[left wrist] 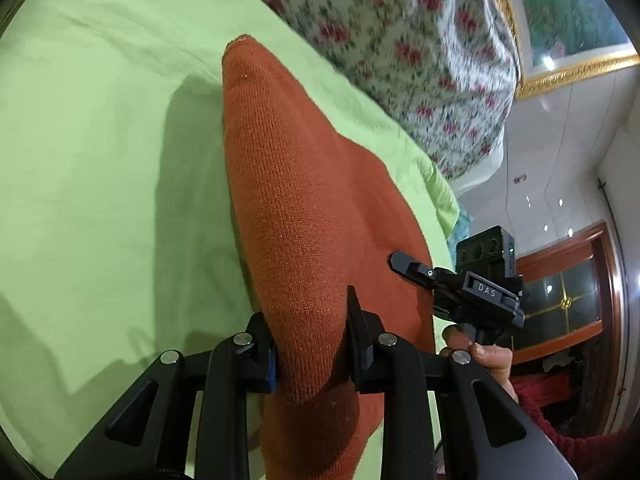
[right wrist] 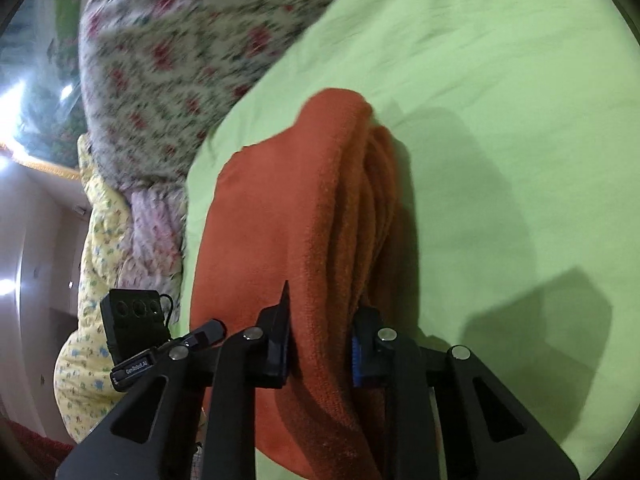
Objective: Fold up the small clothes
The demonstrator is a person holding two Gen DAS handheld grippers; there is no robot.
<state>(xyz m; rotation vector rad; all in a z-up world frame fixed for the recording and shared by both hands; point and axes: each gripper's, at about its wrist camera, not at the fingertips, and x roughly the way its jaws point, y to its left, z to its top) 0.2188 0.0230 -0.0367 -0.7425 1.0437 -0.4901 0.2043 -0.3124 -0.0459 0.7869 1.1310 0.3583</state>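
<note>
A rust-orange knit garment [left wrist: 288, 208] is held up over the light green bed sheet [left wrist: 100, 160]. My left gripper [left wrist: 310, 320] is shut on one bunched edge of it. My right gripper [right wrist: 322, 320] is shut on another edge, where the garment [right wrist: 288, 216] hangs in several folded layers. The right gripper also shows in the left wrist view [left wrist: 460, 280] at the right, beside the garment. The left gripper shows in the right wrist view [right wrist: 160, 344] at the lower left. The garment's lower part is hidden behind the gripper bodies.
A floral quilt [left wrist: 400, 40] is piled along the far side of the bed; it also shows in the right wrist view [right wrist: 168, 48]. A yellow patterned cloth [right wrist: 92, 280] lies at the bed's edge. A gold-framed picture [left wrist: 568, 20] and a wooden cabinet [left wrist: 568, 292] stand beyond.
</note>
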